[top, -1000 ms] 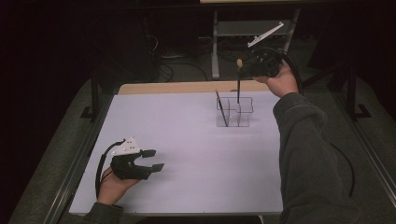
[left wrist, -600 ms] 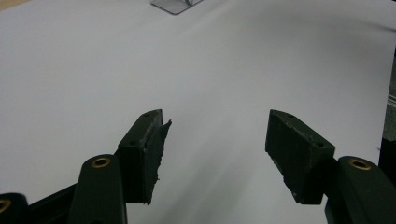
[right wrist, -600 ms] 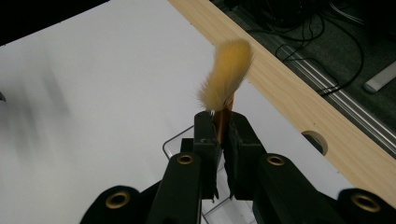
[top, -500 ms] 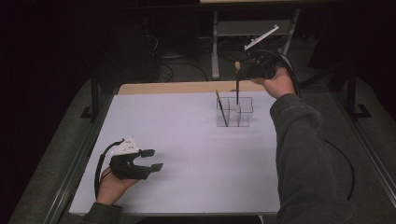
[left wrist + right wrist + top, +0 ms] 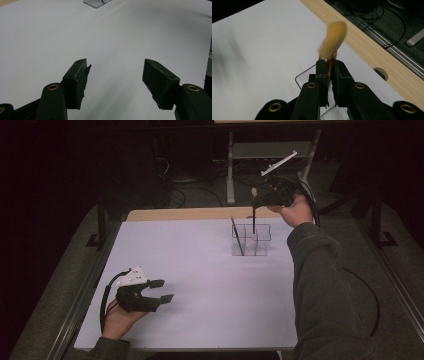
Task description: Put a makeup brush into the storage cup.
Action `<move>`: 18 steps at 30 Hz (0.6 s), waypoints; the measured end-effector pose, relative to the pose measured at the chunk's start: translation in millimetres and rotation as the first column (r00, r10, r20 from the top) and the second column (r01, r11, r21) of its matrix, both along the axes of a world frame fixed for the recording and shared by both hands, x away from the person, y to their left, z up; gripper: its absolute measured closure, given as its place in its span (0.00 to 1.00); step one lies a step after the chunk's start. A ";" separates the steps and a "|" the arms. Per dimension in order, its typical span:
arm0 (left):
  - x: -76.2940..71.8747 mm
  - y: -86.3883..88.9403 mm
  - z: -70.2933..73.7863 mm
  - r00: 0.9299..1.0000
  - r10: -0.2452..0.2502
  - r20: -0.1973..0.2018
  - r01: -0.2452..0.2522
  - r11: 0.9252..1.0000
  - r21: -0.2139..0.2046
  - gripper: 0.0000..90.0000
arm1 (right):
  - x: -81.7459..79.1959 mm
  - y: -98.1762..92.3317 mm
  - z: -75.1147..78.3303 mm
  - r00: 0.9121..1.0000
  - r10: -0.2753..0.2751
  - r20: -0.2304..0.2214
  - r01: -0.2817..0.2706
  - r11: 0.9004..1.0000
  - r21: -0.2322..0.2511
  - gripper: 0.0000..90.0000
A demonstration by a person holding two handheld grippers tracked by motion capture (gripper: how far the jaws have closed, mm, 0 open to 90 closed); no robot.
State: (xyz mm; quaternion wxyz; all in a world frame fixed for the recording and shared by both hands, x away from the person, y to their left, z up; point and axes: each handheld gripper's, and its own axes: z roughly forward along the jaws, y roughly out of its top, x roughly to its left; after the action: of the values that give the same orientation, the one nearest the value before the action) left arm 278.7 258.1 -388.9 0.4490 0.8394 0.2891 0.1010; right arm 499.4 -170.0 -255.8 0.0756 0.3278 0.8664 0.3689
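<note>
Holder [image 5: 251,240]: clear, pencil [image 5: 237,236] inside | brush [image 5: 254,212] held above by right tongs [image 5: 260,200]

High view: fixed above the near edge of the counter [image 5: 200,270], facing forward and down, far enough to take in the whole white top and the clear holder [image 5: 251,240] toward the far side.

Left gripper view: low over the counter, close, aimed along own jaws toward the holder [image 5: 96,3] far off.

Right gripper view: just above the holder [image 5: 305,77], looking steeply down past own jaws.

Shared by all three: holder and white top.
</note>
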 end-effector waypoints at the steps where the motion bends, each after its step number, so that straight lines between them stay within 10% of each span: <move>1: -0.2 0.2 0.1 1.000 0.002 -0.001 -0.002 1.000 0.000 0.40 | 0.0 -0.7 -0.7 1.000 -0.001 0.000 0.001 1.000 0.002 0.92; 18: -0.5 2.9 1.3 1.000 0.003 0.004 -0.003 1.000 0.003 0.40 | -0.1 -1.6 -10.2 1.000 -0.008 -0.002 0.008 1.000 0.001 0.92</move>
State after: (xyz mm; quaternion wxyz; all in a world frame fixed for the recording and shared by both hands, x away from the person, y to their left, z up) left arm 278.2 260.9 -387.6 0.4480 0.8395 0.2894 0.1037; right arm 499.3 -171.6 -266.0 0.0762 0.3318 0.8650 0.3686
